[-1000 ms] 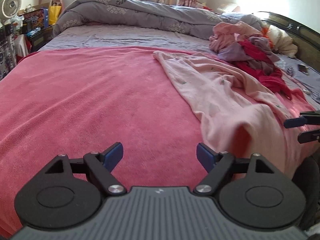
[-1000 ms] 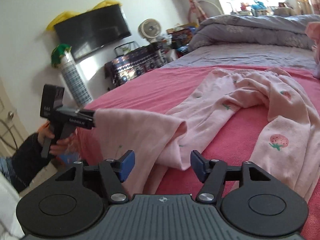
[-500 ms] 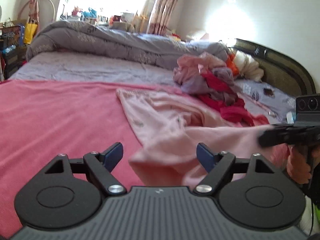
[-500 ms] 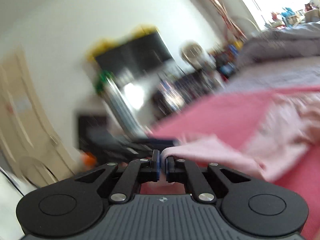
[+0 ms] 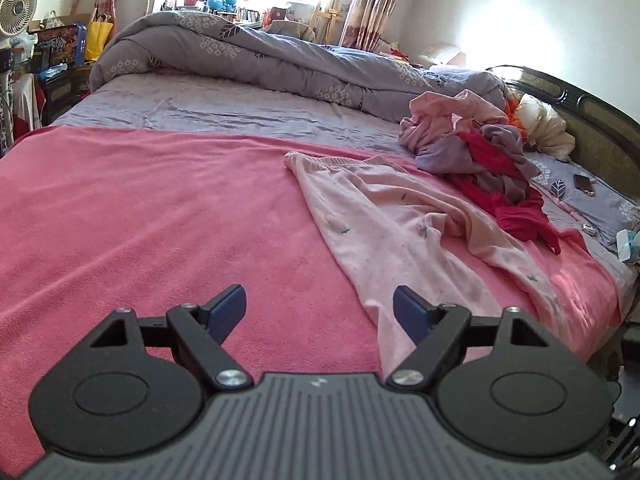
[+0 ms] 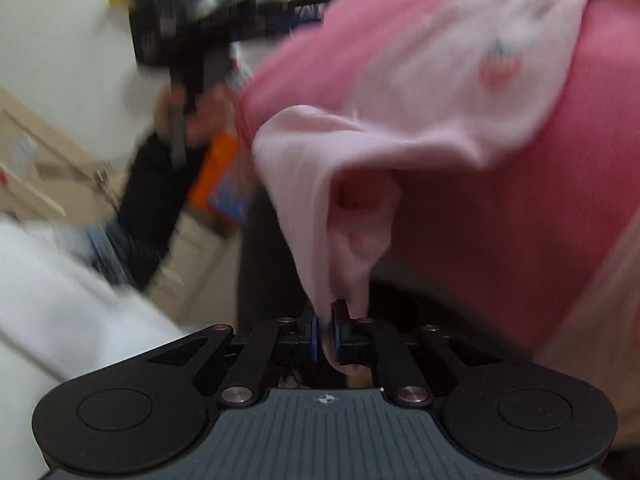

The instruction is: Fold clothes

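Note:
Pale pink trousers (image 5: 400,224) with small strawberry prints lie stretched over the pink blanket (image 5: 140,208), waistband far, one leg end running off the near edge. My left gripper (image 5: 320,312) hangs open above the blanket, its right pad beside that leg end, nothing between the pads. My right gripper (image 6: 325,336) is shut on a hem of the pink trousers (image 6: 320,184), below the bed edge; the cloth hangs taut from the pink blanket (image 6: 500,240) down to it. The left gripper (image 6: 188,36) shows blurred at upper left, held by a hand.
A heap of pink, purple and red clothes (image 5: 476,148) sits at the right by the dark headboard (image 5: 580,116). A rolled grey duvet (image 5: 280,64) lies across the far side. A phone (image 5: 583,184) rests on the grey sheet. A fan (image 5: 16,8) and boxes stand far left.
My right gripper closed on the trousers' hem and dropped below the bed edge, pulling the cloth. My left gripper stayed open and swung back over the blanket.

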Available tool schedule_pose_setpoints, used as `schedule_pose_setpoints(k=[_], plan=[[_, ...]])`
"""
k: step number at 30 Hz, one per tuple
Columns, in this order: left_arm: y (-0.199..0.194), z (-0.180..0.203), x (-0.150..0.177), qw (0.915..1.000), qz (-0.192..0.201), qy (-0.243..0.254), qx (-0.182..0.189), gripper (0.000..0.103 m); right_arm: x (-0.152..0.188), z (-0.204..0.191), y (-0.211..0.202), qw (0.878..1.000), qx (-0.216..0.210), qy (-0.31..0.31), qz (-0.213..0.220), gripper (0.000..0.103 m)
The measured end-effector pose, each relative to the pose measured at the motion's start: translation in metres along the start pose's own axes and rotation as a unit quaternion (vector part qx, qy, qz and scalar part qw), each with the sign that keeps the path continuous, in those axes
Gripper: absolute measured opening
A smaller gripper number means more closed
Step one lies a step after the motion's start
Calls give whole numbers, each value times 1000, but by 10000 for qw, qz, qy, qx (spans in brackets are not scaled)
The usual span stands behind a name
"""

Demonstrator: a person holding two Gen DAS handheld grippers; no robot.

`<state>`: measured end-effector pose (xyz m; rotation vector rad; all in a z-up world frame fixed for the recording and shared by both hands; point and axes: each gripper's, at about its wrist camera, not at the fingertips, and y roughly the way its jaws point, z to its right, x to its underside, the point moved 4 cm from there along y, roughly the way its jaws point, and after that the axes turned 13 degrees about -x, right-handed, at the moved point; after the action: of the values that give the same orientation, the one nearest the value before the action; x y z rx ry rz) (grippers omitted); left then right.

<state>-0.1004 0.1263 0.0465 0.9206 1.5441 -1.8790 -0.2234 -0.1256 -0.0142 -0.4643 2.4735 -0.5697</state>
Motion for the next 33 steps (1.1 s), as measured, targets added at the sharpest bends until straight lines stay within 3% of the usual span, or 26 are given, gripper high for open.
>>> schedule_pose_setpoints(k=[3, 4, 5, 8, 11, 12, 16, 19, 21, 22, 24, 26, 30, 31, 33], plan=[[1, 9, 0, 9998, 9, 98, 159, 82, 10, -10, 0, 9976, 382, -312, -475, 16], [1, 12, 0, 9997, 22, 161, 192, 82, 13, -13, 0, 9958, 509, -416, -633, 22], [0, 17, 1, 9995, 48, 265, 186, 82, 17, -17, 0, 9935, 636, -520, -791, 35], [0, 29, 2, 9986, 134, 495, 106, 82, 23, -27, -3, 9845, 1048, -839, -1127, 52], [13, 31, -5, 9992, 89, 393, 12, 83, -7, -36, -36, 9820, 1567, -1054, -16, 66], [21, 32, -10, 9995, 39, 306, 1, 83, -19, -37, -48, 9782, 1724, -1081, 409, 66], [59, 39, -26, 9996, -158, 152, -165, 83, -73, -20, -79, 9487, 2404, -822, 1883, 67], [92, 48, -30, 9984, -307, 146, -454, 83, -112, 7, -77, 9127, 3248, -776, 2356, 64], [112, 48, -26, 9968, -512, 36, -621, 83, -134, 29, -74, 8983, 3599, -764, 2400, 60], [121, 47, -23, 9957, -616, -40, -687, 83, -141, 42, -73, 8996, 3602, -608, 2393, 55], [130, 44, -18, 9956, -614, -161, -688, 85, -150, 67, -69, 9101, 3385, -217, 2380, 36], [129, 43, -17, 9970, -525, -146, -550, 91, -154, 79, -73, 9073, 3406, -62, 2463, 7], [127, 39, -18, 9974, -510, -78, -504, 91, -157, 92, -87, 8896, 3670, 28, 2717, 7], [127, 36, -20, 9974, -493, -131, -510, 91, -156, 94, -92, 8824, 3824, 19, 2743, 6], [130, 31, -25, 9971, -486, -274, -521, 92, -150, 92, -106, 8565, 4424, -108, 2658, 3]])
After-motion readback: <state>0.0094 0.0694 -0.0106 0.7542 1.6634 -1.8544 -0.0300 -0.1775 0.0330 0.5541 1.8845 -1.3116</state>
